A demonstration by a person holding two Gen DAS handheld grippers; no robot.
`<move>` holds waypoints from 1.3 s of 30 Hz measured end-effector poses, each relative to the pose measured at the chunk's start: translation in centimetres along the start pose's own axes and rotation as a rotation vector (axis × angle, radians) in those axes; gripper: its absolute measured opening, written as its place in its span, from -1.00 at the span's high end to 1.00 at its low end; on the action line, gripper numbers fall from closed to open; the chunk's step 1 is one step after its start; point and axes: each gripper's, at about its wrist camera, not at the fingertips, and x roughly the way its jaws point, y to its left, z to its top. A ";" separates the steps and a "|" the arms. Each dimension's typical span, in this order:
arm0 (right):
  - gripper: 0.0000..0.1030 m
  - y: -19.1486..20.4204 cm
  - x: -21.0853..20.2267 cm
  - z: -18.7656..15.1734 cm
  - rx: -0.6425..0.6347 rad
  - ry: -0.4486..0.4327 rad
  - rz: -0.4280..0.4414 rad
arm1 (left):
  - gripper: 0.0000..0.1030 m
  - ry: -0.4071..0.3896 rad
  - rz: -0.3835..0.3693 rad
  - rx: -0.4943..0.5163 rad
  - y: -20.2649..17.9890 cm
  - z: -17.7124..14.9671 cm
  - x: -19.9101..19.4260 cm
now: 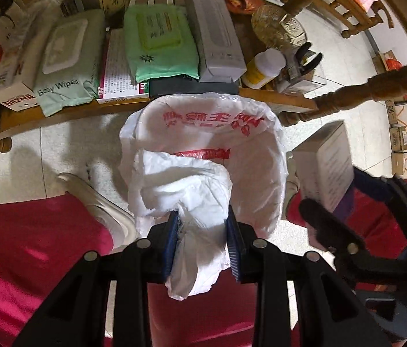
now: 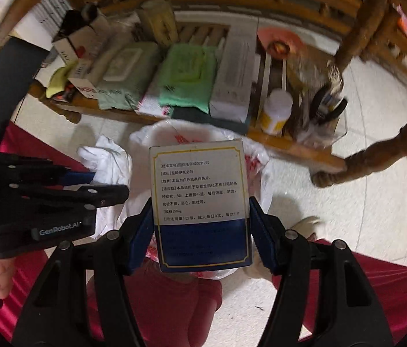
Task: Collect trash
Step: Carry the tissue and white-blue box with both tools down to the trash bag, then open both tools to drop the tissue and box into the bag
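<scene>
A white plastic bag with red print (image 1: 203,141) hangs open over the floor, below a wooden shelf. My left gripper (image 1: 203,225) is shut on the near rim of the bag and holds it up. My right gripper (image 2: 200,217) is shut on a white and blue medicine box (image 2: 200,202) and holds it upright just above and in front of the bag's mouth (image 2: 171,136). In the left wrist view the box (image 1: 324,164) and right gripper show at the right, beside the bag. In the right wrist view the left gripper (image 2: 87,179) shows at the left, holding the bag.
A low wooden shelf (image 1: 67,112) holds baby wipes (image 1: 64,66), a green wipes pack (image 1: 157,46), a long white box (image 1: 217,31), a pill bottle (image 1: 264,69) and small boxes. The person's red-trousered legs (image 1: 30,245) and a white shoe (image 1: 99,202) flank the bag. A carved table leg (image 1: 347,95) stands right.
</scene>
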 end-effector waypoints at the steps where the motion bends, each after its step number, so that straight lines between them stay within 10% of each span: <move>1: -0.19 -0.3 0.7 0.0 0.012 0.016 0.006 | 0.41 0.007 0.003 -0.004 0.1 0.3 0.4; 20: -0.19 -1.8 9.4 0.3 0.080 0.194 0.039 | 0.40 0.144 0.017 -0.101 2.7 2.1 7.6; 26: -0.38 -2.0 10.3 0.4 0.116 0.218 0.062 | -0.11 0.152 0.026 -0.115 3.0 2.5 7.8; 39: -0.38 -2.3 10.3 0.5 0.131 0.210 0.065 | -0.29 0.151 0.043 -0.146 3.5 2.7 7.9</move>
